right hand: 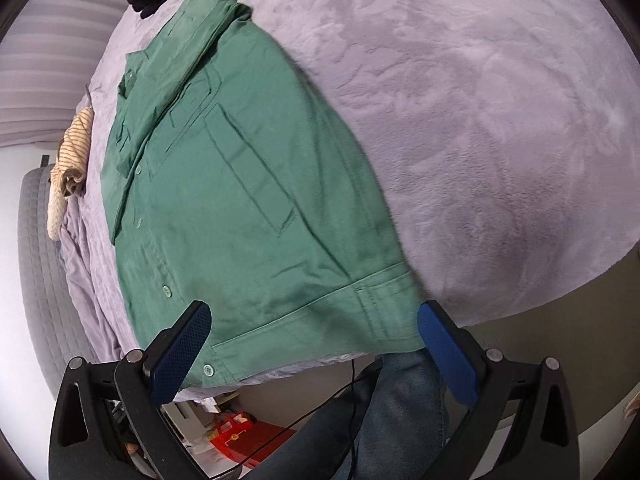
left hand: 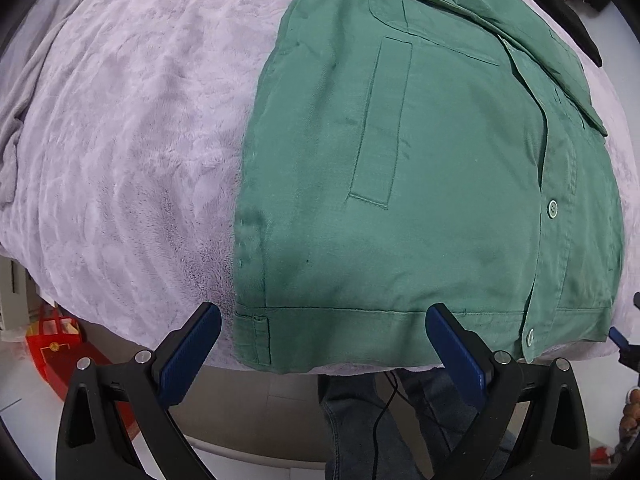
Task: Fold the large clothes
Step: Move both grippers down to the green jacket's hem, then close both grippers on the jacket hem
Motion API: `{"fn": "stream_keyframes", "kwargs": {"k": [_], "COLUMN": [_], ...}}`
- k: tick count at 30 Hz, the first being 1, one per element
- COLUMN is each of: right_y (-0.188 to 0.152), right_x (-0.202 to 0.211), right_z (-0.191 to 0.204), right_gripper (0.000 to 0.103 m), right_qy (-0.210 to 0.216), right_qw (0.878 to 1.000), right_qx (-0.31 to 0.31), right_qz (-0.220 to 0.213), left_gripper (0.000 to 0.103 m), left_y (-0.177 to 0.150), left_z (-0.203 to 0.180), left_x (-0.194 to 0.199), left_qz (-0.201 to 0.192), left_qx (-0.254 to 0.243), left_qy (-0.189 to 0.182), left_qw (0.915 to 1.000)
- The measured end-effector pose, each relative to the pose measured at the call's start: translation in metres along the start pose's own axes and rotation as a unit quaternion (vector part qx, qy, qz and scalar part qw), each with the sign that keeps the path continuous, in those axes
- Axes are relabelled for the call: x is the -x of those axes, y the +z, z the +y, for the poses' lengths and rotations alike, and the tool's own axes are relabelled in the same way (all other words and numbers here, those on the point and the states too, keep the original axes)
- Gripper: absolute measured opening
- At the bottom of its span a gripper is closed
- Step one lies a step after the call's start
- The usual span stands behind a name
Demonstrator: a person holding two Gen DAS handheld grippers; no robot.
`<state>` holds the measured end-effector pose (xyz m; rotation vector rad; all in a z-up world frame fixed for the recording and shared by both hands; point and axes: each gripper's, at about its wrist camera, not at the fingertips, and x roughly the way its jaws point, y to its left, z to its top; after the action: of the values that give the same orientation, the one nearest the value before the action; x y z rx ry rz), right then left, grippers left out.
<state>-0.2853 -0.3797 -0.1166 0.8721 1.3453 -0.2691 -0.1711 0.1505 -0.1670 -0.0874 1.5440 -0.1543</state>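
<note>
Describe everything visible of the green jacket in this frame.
The green jacket is woven, cotton-looking cloth, buttoned with pale green buttons, sides apparently folded in to a neat rectangle. It shows a welt pocket, a hem band with side tab, and a collar at the far end. It lies flat on the lilac plush blanket, hem at the near edge; neither open gripper touches it.

lilac blanket [left hand: 120,140] | red toy [left hand: 52,344] | striped cloth [right hand: 74,148] | black cable [right hand: 304,420]
</note>
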Motion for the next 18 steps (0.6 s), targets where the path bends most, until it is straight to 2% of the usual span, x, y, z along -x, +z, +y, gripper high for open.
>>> {"fn": "stream_keyframes", "kwargs": {"k": [5,9,15,18], "right_y": [0.001,-0.002,-0.003,0.001], "right_x": [-0.018,-0.041,-0.03,-0.027], "right_z": [-0.029,-0.034,-0.011,-0.003], "right_gripper": [0.103,0.103,0.103,0.103], "right_qy": [0.014,0.064,0.179,0.198], "right_qw": [0.999,0.996,0.982,0.979], "right_qx": [-0.033,-0.061,-0.055,-0.052], "right_qz": [0.008,0.033,0.01,0.005], "left_gripper": [0.103,0.103,0.103,0.103], "left_y": [0.001,0.003,-0.001,-0.004], "left_z": [0.018,0.015,0.001,-0.001], "left_x": [-0.024,-0.028,-0.019,-0.019], "left_qz": [0.017,0.018,0.018,0.017], "left_qx": [0.02,0.023,0.006,0.006], "left_qy": [-0.047,-0.068,-0.077,-0.081], "left_qw": [0.9985,0.9972,0.9968,0.9966]}}
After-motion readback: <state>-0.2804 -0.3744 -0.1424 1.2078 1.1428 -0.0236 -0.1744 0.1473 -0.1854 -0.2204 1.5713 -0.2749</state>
